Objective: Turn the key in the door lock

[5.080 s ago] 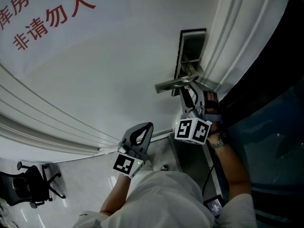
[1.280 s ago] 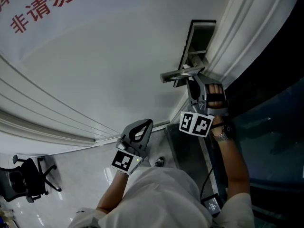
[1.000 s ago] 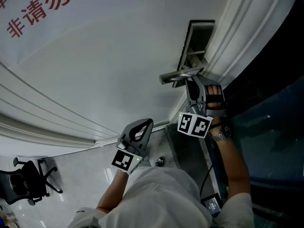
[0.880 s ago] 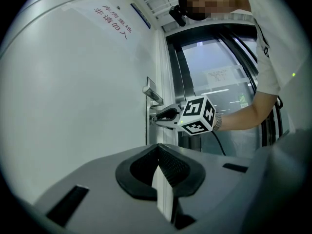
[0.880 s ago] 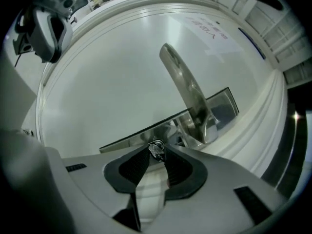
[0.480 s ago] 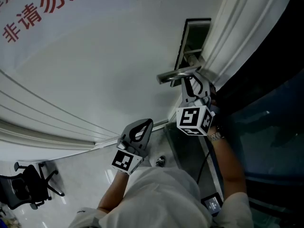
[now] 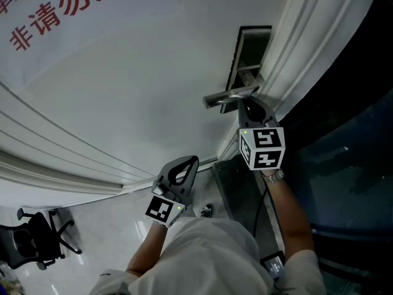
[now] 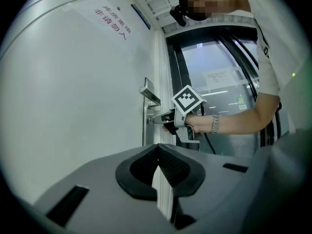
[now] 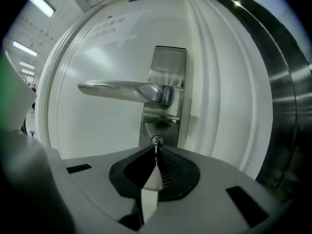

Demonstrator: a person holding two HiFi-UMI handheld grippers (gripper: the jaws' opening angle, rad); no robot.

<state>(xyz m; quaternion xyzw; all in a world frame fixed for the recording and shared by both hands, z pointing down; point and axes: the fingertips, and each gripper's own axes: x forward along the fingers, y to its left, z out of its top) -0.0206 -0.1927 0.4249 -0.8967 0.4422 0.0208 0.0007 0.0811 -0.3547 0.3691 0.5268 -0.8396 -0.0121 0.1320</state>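
Note:
A silver lock plate (image 9: 168, 72) with a lever handle (image 9: 122, 89) is fixed to the white door, with the keyhole cylinder (image 9: 157, 141) below the handle. My right gripper (image 9: 155, 152) sits right at that cylinder, shut on the thin key, whose edge shows between the jaw tips. In the head view the same gripper (image 7: 249, 110) reaches under the handle (image 7: 227, 96), its marker cube (image 7: 263, 147) behind it. My left gripper (image 7: 184, 165) hangs lower, away from the door, shut and empty (image 8: 157, 155). From its view I see the right gripper (image 8: 163, 118) at the lock.
The white door (image 7: 123, 91) carries red characters (image 7: 61, 11) at upper left. A moulded door frame (image 7: 301, 42) and a dark glass panel (image 7: 344, 165) lie to the right. An office chair (image 7: 37, 238) stands on the tiled floor at lower left.
My right gripper has rolled about its own axis at the lock, so its marker cube shows a different face. Its place at the keyhole is unchanged. The left gripper has not moved.

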